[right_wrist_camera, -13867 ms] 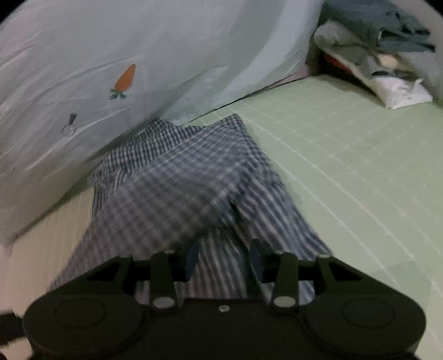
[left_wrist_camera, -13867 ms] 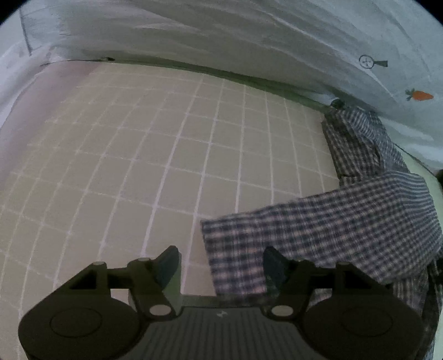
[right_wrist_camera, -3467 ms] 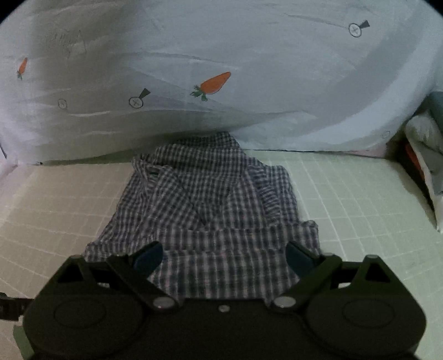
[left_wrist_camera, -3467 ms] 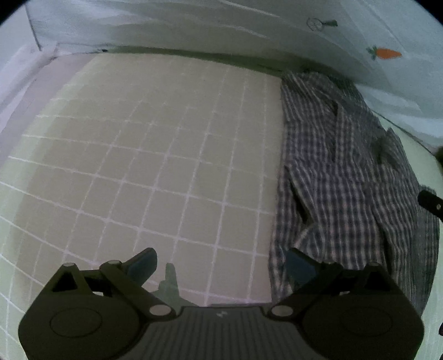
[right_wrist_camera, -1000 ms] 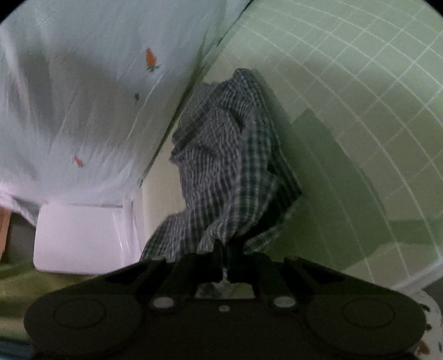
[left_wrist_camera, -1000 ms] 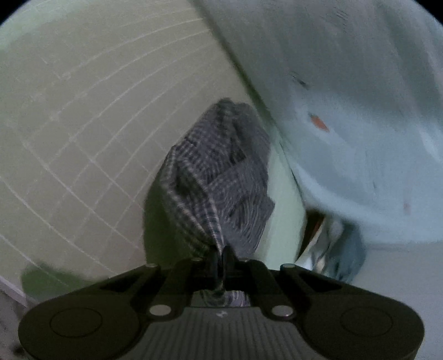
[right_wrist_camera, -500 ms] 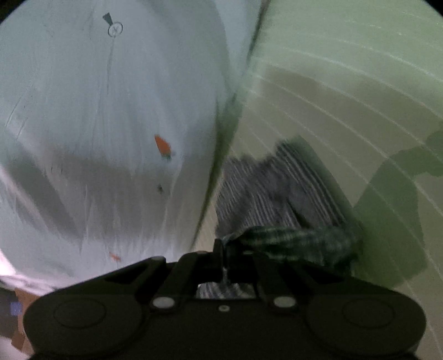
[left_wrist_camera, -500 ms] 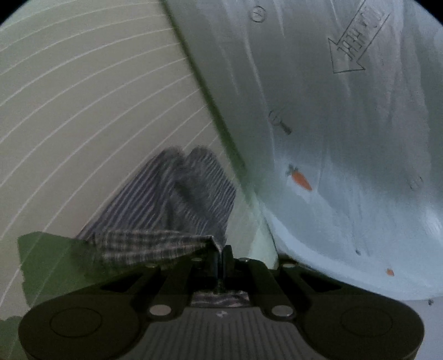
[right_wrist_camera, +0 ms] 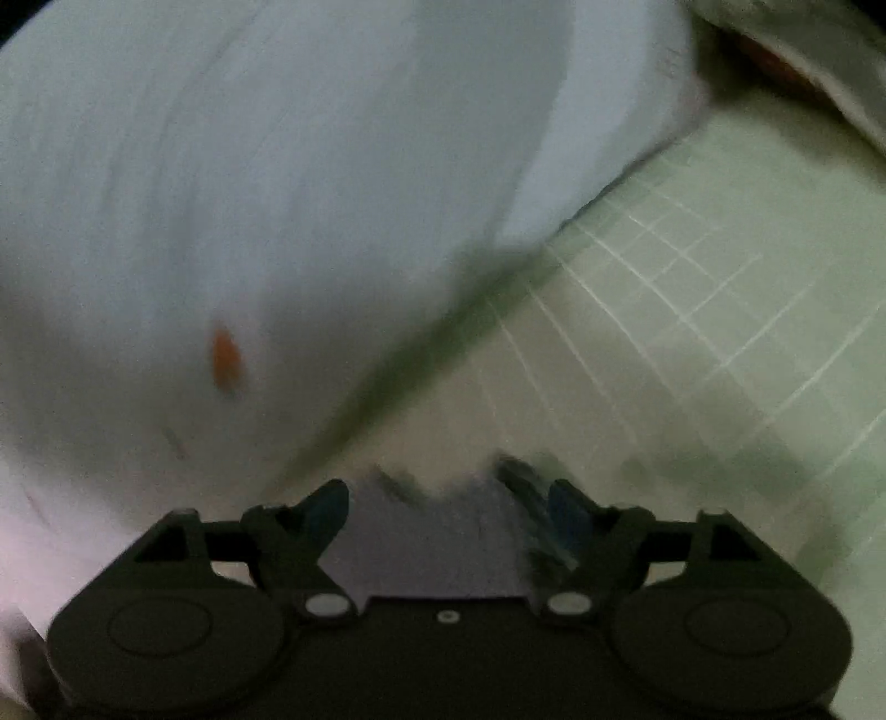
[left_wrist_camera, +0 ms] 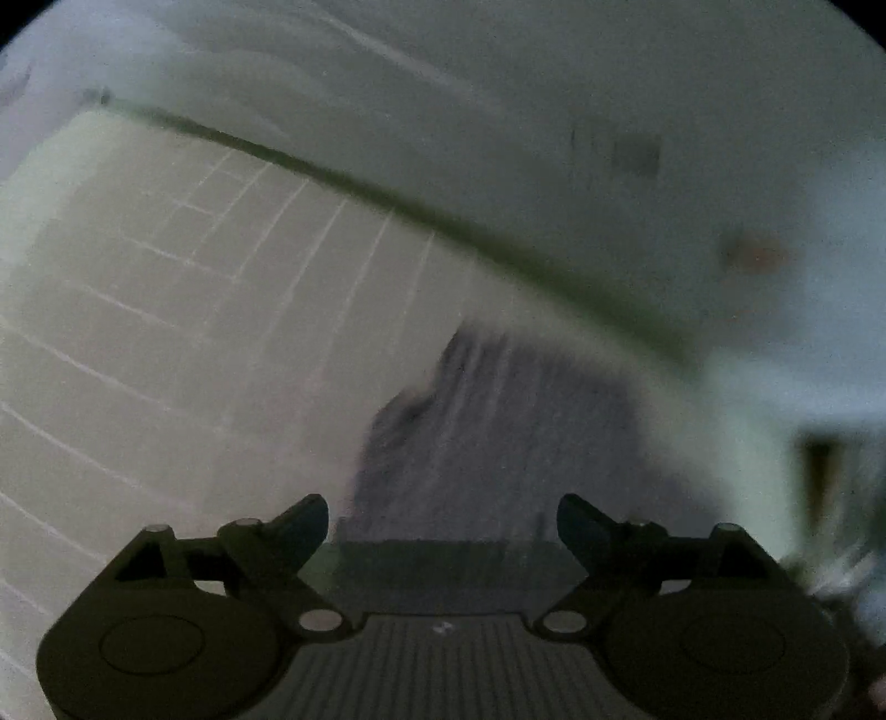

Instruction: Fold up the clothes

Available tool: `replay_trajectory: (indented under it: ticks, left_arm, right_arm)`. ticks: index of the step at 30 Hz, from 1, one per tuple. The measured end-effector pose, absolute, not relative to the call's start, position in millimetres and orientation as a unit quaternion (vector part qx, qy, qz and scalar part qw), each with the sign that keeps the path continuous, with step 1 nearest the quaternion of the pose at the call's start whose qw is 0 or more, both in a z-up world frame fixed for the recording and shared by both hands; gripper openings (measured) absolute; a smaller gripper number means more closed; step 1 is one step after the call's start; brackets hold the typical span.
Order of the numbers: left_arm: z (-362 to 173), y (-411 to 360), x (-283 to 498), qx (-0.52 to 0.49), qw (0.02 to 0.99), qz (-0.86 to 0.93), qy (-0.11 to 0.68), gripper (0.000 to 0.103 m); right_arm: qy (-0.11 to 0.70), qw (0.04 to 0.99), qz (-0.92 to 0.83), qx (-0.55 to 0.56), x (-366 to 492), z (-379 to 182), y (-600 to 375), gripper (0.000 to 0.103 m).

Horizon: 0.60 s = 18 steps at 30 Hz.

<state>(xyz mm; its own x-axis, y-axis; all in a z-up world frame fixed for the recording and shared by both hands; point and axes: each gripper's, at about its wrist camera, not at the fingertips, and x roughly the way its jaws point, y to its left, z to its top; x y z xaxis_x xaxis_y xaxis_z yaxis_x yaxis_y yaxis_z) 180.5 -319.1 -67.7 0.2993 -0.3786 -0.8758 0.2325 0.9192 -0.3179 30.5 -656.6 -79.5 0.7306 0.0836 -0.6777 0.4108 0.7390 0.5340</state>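
Both views are blurred by motion. The blue-and-white checked shirt (left_wrist_camera: 498,437) lies bunched on the pale green checked mat (left_wrist_camera: 183,332), close to the white sheet at the back. My left gripper (left_wrist_camera: 443,518) hovers just before the shirt; its jaws are opening and stand wide, with no cloth pressed between the pads. In the right wrist view the shirt (right_wrist_camera: 437,531) shows as a dark patch between the fingers of my right gripper (right_wrist_camera: 451,507). Its jaws are opening too, and the pads stand clear of the cloth.
A white sheet with small carrot prints (right_wrist_camera: 224,357) hangs along the mat's far edge (left_wrist_camera: 443,221). A heap of other laundry (right_wrist_camera: 786,50) lies at the top right of the right wrist view. Bare mat (right_wrist_camera: 720,360) stretches to the right of the shirt.
Both grippers were shut on the shirt's edge and carried it toward the sheet. Now both have let go and stand wide, and the shirt rests on the mat.
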Motion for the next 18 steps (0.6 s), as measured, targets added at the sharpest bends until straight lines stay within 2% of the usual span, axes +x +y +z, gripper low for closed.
replay_trajectory:
  ticks: [3, 10, 18]
  left_arm:
    - [-88.4, -323.1, 155.2, 0.024, 0.803, -0.203, 0.559, 0.091]
    - [-102.3, -321.3, 154.3, -0.011, 0.792, -0.202, 0.575, 0.096]
    - [-119.8, -346.7, 174.5, 0.015, 0.79, -0.204, 0.578, 0.103]
  right_arm:
    - [0.394, 0.866, -0.07, 0.299, 19.9, -96.2, -631.2, 0.086]
    - [0.428, 0.876, -0.075, 0.208, 29.9, -115.5, -604.0, 0.094]
    - [0.456, 0.858, -0.072, 0.224, 65.8, -134.1, -613.8, 0.099]
